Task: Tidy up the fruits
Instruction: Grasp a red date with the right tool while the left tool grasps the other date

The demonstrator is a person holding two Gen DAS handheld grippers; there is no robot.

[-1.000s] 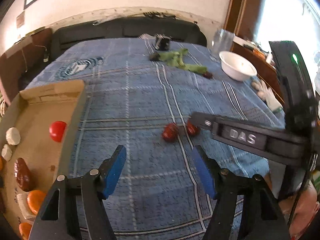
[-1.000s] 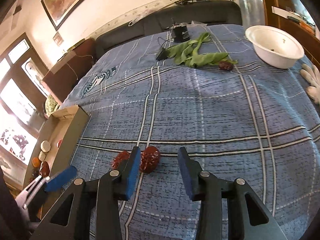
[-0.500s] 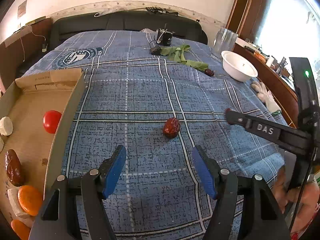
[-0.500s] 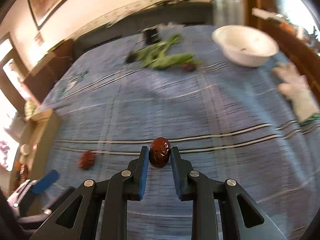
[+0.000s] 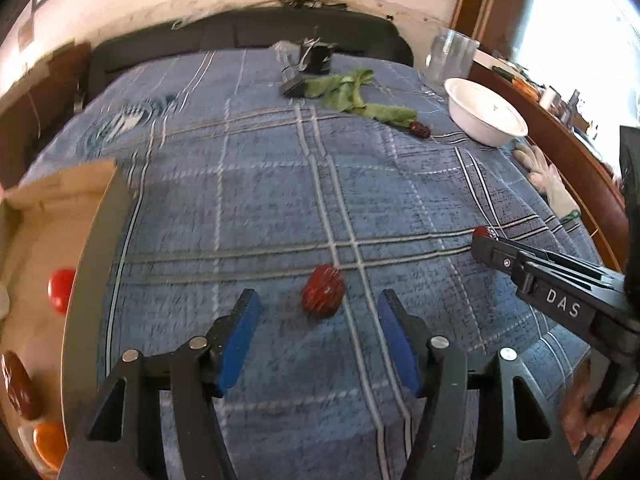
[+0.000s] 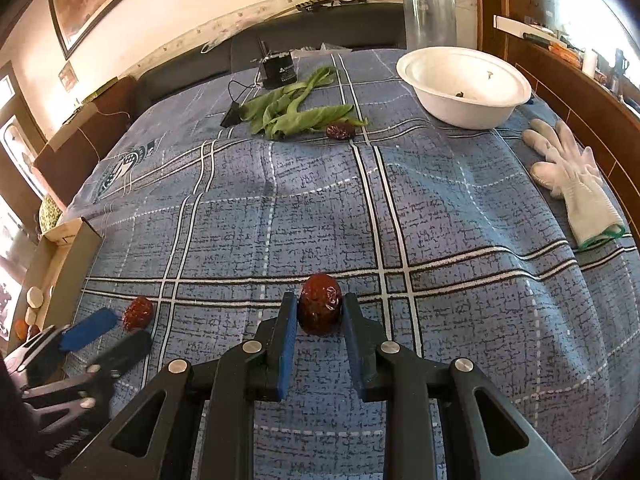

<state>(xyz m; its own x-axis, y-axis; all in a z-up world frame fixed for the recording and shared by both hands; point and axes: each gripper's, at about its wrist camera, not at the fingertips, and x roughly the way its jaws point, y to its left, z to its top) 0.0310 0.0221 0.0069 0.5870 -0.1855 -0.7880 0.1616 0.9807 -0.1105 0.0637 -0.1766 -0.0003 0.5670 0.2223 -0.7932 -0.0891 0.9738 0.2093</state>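
My right gripper (image 6: 319,316) is shut on a dark red date (image 6: 320,303) and holds it above the blue plaid cloth. It also shows in the left wrist view (image 5: 486,236) at the right. My left gripper (image 5: 318,328) is open, its blue pads on either side of a second red date (image 5: 323,295) that lies on the cloth; the same date shows in the right wrist view (image 6: 138,313). A cardboard box (image 5: 96,264) at the left holds a red tomato (image 5: 61,289), a brown date (image 5: 18,386) and an orange fruit (image 5: 48,442).
A third date (image 6: 340,131) lies by green leaves (image 6: 296,110) at the far side. A white bowl (image 6: 464,86), a clear glass (image 6: 430,16) and a white glove (image 6: 572,184) sit at the right. A small black device (image 6: 280,70) stands at the back.
My right gripper closed on one date and lifted it away to the right. My left gripper moved forward, so the other date now lies between its open pads.
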